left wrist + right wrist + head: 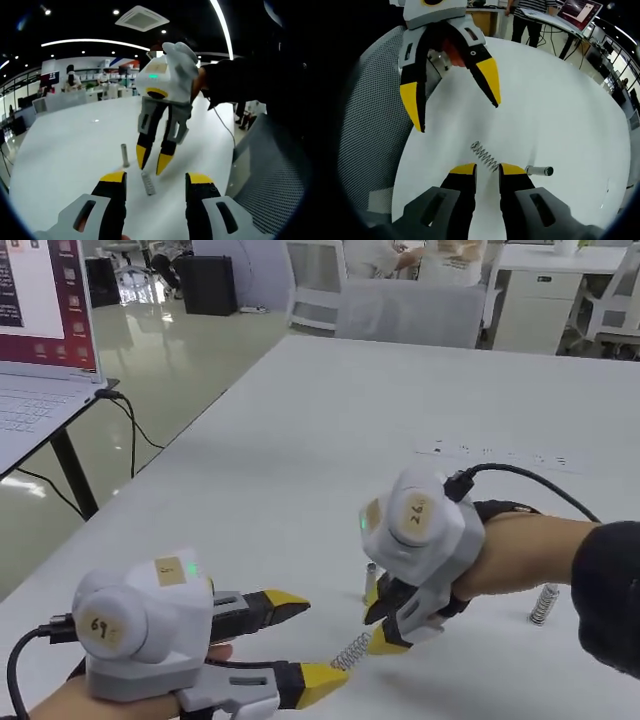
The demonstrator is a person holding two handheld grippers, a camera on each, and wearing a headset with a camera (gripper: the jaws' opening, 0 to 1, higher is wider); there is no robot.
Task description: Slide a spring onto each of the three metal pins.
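A small metal spring (pixel 352 650) lies on the white table (pixel 300 440) between my two grippers. One metal pin (pixel 371 580) stands upright just behind it. My right gripper (pixel 380 620) points down at the spring's far end with its jaws a narrow gap apart. In the right gripper view, the spring (pixel 484 156) reaches up to that gripper (pixel 488 169) and the pin (pixel 538 170) is beside it. My left gripper (pixel 310 640) is wide open, facing the spring (pixel 148 183) and the pin (pixel 125 155). A second spring (pixel 543 605) stands off to the right.
A laptop (pixel 40 330) sits on a side stand at the left, its cable hanging down. A white power strip (pixel 500 453) lies further back on the table. A grey chair (pixel 410 310) stands at the far edge. A mesh chair back (pixel 280 185) is close by.
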